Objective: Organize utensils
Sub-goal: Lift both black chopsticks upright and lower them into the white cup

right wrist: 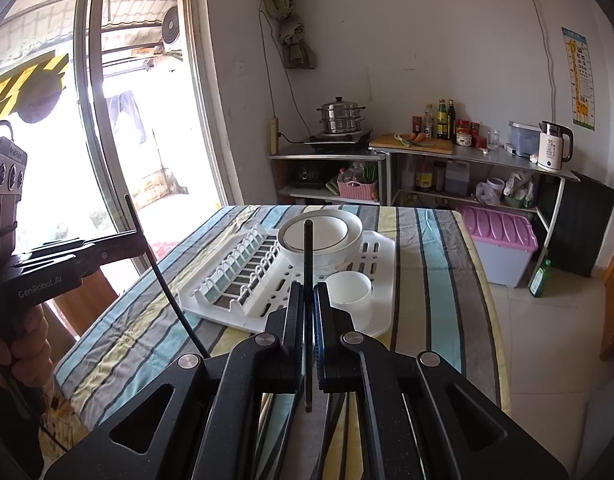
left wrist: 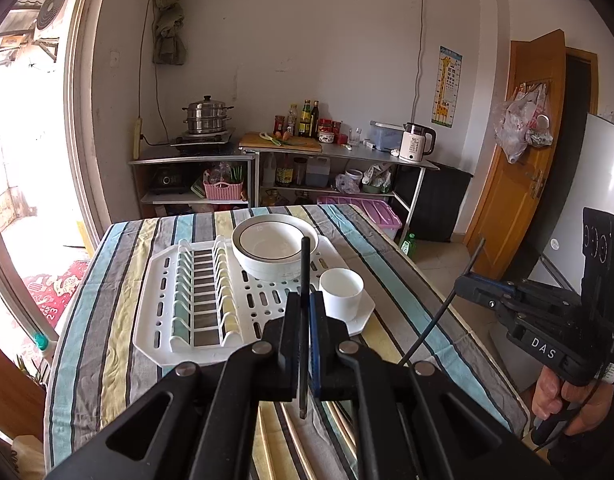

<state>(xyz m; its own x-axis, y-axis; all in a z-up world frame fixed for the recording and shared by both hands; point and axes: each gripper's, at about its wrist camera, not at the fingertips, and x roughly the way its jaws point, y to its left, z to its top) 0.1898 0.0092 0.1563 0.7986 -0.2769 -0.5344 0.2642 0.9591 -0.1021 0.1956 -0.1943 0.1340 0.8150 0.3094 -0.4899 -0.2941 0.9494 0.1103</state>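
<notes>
Here we count two thin black chopsticks, one per tool: our left gripper (left wrist: pixel 305 304) is clamped on an upright black chopstick (left wrist: pixel 305 280), and our right gripper (right wrist: pixel 308 296) pinches the second black chopstick (right wrist: pixel 308 264) the same way. Both hover above the striped tablecloth (left wrist: pixel 119 312), short of the one white slotted plastic drying rack (left wrist: pixel 163 320). That rack carries one white ceramic bowl with a dark rim line (left wrist: pixel 273 248) and one small white cup (left wrist: pixel 341 292).
</notes>
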